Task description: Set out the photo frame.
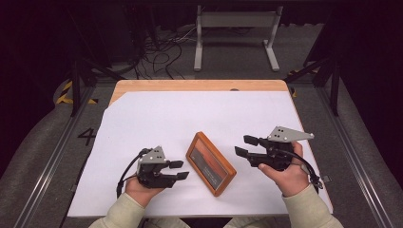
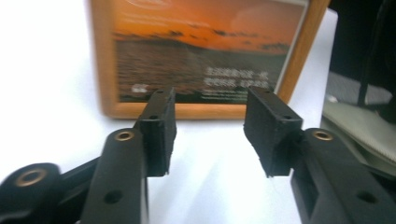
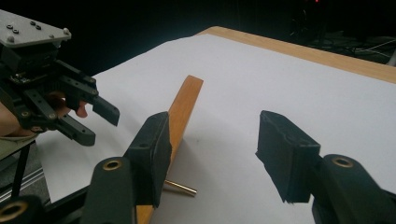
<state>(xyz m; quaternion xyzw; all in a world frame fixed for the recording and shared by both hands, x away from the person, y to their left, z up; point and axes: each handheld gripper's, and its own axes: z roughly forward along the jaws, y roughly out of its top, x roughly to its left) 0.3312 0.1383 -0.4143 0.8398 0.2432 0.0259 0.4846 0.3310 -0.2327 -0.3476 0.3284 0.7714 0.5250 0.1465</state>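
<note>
Nearest the table's (image 1: 142, 86) front edge, the left gripper (image 1: 179, 170) and right gripper (image 1: 244, 146) both stood open, empty; between them the picture frame (image 1: 210, 163) lay flat, looking stiff, light, fragile — best pinched by its wooden rim

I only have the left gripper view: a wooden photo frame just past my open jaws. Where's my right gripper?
Observer: In the high view the right gripper is on the far side of the picture frame, jaws open, pointing at it without touching.
Operator: Anything behind the frame?
Observer: Yes. The right gripper view shows a small brass-coloured rod sticking out at its base on the back side.
</note>
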